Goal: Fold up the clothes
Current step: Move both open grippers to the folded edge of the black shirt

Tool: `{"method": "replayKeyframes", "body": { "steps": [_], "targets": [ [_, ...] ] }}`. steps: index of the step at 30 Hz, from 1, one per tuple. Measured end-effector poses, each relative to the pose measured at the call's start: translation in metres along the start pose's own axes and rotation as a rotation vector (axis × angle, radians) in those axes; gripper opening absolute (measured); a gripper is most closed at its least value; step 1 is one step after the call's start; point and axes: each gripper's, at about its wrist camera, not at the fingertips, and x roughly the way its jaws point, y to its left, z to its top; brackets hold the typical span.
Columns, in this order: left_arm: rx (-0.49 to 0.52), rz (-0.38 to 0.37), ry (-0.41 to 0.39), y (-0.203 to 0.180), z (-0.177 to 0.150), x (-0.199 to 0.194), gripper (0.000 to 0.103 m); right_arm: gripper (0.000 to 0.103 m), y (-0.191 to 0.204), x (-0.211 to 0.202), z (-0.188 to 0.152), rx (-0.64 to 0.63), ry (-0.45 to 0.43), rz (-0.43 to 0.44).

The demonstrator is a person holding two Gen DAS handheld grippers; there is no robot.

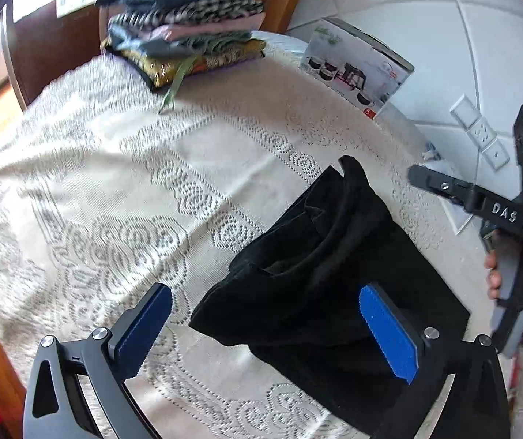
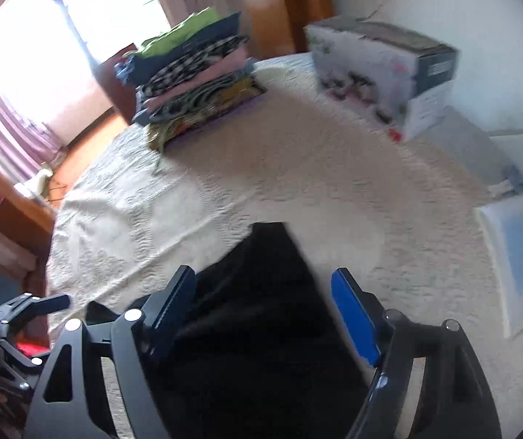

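A black garment [image 1: 320,256] lies folded on the lace tablecloth [image 1: 122,183] near the table's front right. My left gripper [image 1: 265,303] is open above its near left edge, blue pads apart, empty. The right gripper's body [image 1: 499,212] shows at the right, held by a hand. In the right wrist view the black garment [image 2: 261,314] lies between and below the right gripper's [image 2: 265,289] spread jaws. The right gripper is open and holds nothing. The view is blurred.
A stack of folded clothes [image 1: 188,25] sits at the table's far side, also in the right wrist view [image 2: 192,77]. A printed cardboard box [image 1: 353,66] stands at the far right by the tiled wall. A white sheet [image 2: 521,256] lies at the right edge.
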Motion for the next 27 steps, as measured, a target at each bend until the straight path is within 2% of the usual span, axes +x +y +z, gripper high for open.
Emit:
{"method": "replayKeyframes", "body": {
  "steps": [6, 9, 12, 16, 21, 27],
  "targets": [
    [0.088, 0.024, 0.038, -0.044, -0.032, -0.004, 0.103, 0.077, -0.04, -0.05, -0.061, -0.022, 0.02, -0.065],
    [0.116, 0.06, 0.06, -0.079, -0.065, 0.0, 0.103, 0.077, -0.067, -0.074, -0.104, -0.021, 0.035, -0.083],
    [0.092, 0.061, 0.09, -0.109, -0.106, 0.002, 0.103, 0.077, -0.093, -0.094, -0.144, -0.018, 0.05, -0.093],
    [0.043, 0.074, 0.104, -0.143, -0.156, 0.001, 0.103, 0.077, -0.108, -0.11, -0.187, -0.093, 0.053, -0.05],
    [0.004, 0.137, 0.099, -0.179, -0.191, 0.006, 0.103, 0.077, -0.119, -0.109, -0.21, -0.148, 0.067, 0.012],
    [-0.032, 0.252, 0.054, -0.2, -0.196, 0.017, 0.103, 0.077, -0.125, -0.089, -0.211, -0.199, 0.08, 0.09]
  ]
}}
